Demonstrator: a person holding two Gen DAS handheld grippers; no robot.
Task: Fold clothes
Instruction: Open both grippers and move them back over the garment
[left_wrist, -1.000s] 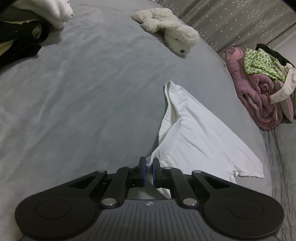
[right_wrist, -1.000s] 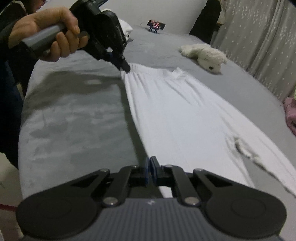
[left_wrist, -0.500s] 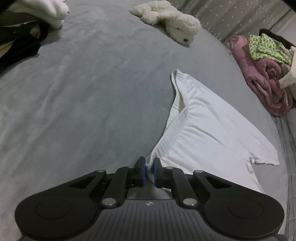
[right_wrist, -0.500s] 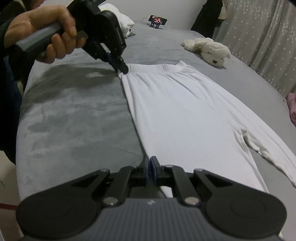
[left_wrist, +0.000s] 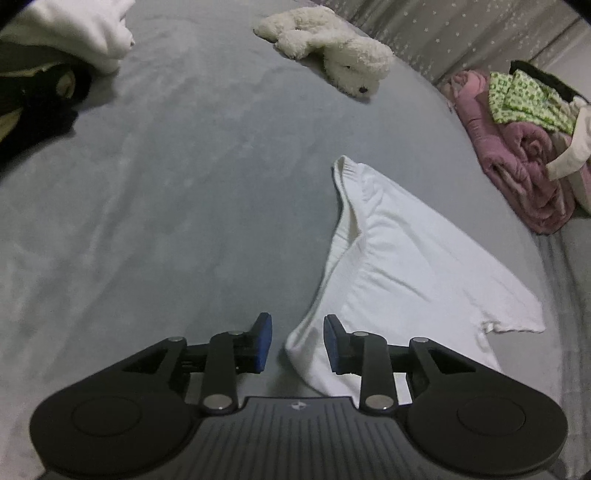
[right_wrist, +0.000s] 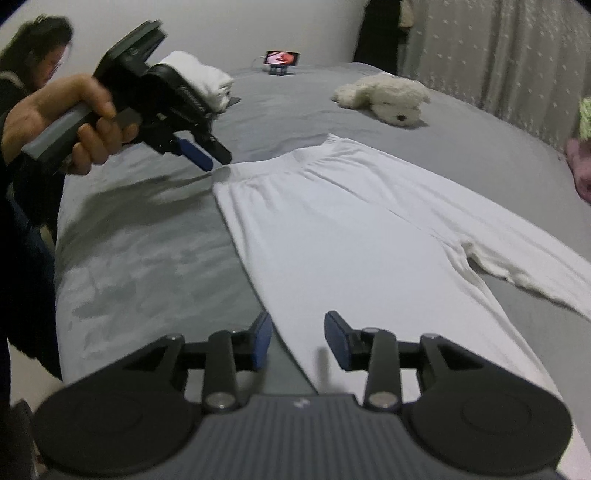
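White trousers (right_wrist: 351, 236): leg ends cut off by right edge and hidden behind right gripper (right_wrist: 298, 339) body; in left view lower part hidden behind left gripper (left_wrist: 297, 343) body. Phone (right_wrist: 282, 59) screen too small to read. Pink blanket pile (left_wrist: 517, 162) cut by right edge. Dark clothes (left_wrist: 33, 110) at left edge cut off, kind unclear. Left hand (right_wrist: 62, 122) blurred, arm cut by frame
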